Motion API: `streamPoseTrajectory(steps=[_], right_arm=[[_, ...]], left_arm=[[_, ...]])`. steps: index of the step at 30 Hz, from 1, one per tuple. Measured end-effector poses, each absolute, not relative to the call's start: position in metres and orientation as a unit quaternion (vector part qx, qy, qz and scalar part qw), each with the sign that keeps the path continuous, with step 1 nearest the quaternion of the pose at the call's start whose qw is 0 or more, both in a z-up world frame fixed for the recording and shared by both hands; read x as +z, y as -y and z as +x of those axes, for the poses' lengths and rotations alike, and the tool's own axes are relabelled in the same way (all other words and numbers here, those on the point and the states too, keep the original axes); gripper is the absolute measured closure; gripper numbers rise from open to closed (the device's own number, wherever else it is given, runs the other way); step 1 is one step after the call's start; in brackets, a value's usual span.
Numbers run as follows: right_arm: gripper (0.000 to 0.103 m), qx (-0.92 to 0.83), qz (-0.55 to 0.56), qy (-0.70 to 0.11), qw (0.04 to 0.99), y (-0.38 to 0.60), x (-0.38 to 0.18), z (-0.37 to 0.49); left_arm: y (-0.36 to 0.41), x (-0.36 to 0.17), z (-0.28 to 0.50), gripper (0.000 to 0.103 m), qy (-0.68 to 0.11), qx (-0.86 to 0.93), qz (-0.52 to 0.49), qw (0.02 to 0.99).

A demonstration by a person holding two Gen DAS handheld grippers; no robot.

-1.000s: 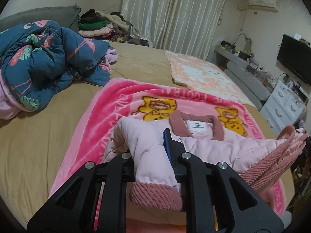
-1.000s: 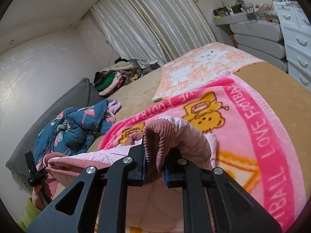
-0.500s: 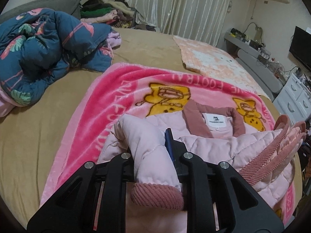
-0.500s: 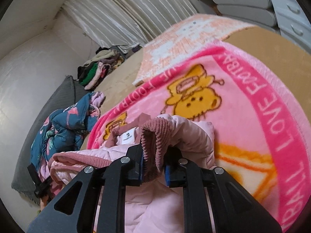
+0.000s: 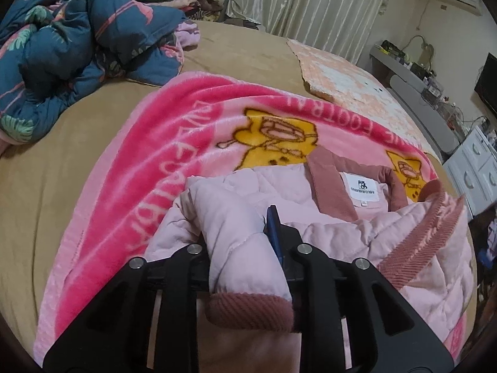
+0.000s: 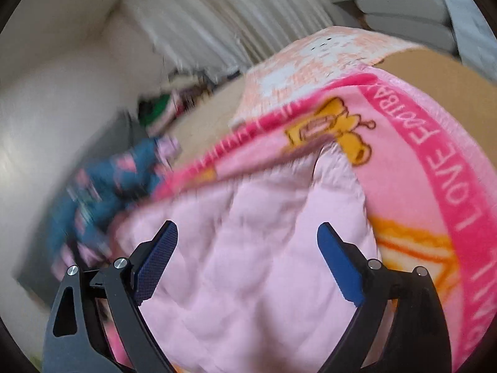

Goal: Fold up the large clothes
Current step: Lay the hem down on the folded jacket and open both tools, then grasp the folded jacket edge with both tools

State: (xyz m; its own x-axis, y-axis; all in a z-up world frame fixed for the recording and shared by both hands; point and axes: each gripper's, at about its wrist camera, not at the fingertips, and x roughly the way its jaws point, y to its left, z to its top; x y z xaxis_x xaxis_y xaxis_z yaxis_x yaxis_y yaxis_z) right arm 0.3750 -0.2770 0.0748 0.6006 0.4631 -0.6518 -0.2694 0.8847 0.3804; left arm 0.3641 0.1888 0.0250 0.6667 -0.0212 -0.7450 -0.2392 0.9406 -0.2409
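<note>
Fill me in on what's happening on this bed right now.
A person with a claw in each hand is folding a pink quilted jacket laid on a pink cartoon blanket. The left claw has the jacket's sleeve between its pads, and its jaws are just starting to open. The right claw is opening wide above the jacket and grips nothing.

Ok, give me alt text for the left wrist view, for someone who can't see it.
The left hand-held gripper has a pink jacket's sleeve between its opening jaws, over a pink cartoon blanket on a tan bed. A blue quilt is bunched beyond.
</note>
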Motion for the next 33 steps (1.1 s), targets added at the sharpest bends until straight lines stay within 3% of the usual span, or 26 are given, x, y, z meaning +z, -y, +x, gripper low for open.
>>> streamPoseTrajectory(steps=[2,4,9,12,19,29,30,31,32,33], right_arm=[[0.012,0.195,0.051,-0.419,0.885,0.254,0.057,0.371],[0.011,0.189,0.028,-0.432,0.882,0.244,0.039,0.369],[0.011,0.175,0.058,-0.387,0.904,0.254,0.039,0.355],[0.007,0.14,0.065,-0.349,0.925,0.273,0.05,0.341],[0.005,0.099,0.034,-0.354,0.93,0.307,0.038,0.316],[0.006,0.12,0.095,-0.389,0.908,0.331,0.001,0.306],[0.027,0.136,0.101,-0.391,0.905,0.329,-0.002,0.309],[0.045,0.151,0.106,-0.393,0.901,0.324,-0.002,0.312],[0.056,0.15,0.105,-0.392,0.902,0.321,-0.002,0.314],[0.07,0.15,0.102,-0.385,0.905,0.316,0.001,0.316]], left_arm=[[-0.188,0.031,0.362,0.076,-0.397,0.059,-0.171,0.9],[-0.186,0.04,0.358,0.04,-0.383,0.047,-0.18,0.905],[-0.173,0.069,0.343,0.017,-0.343,0.053,-0.14,0.927],[-0.17,0.081,0.329,0.01,-0.321,0.063,-0.117,0.938],[-0.177,0.068,0.296,0.009,-0.316,0.1,-0.068,0.941],[-0.203,-0.025,0.26,0.009,-0.397,0.06,-0.131,0.906],[-0.204,-0.027,0.26,0.011,-0.397,0.056,-0.138,0.906],[-0.204,-0.029,0.26,0.021,-0.396,0.052,-0.147,0.905],[-0.204,-0.03,0.263,0.028,-0.392,0.044,-0.158,0.905],[-0.203,-0.03,0.265,0.046,-0.391,0.042,-0.161,0.905]])
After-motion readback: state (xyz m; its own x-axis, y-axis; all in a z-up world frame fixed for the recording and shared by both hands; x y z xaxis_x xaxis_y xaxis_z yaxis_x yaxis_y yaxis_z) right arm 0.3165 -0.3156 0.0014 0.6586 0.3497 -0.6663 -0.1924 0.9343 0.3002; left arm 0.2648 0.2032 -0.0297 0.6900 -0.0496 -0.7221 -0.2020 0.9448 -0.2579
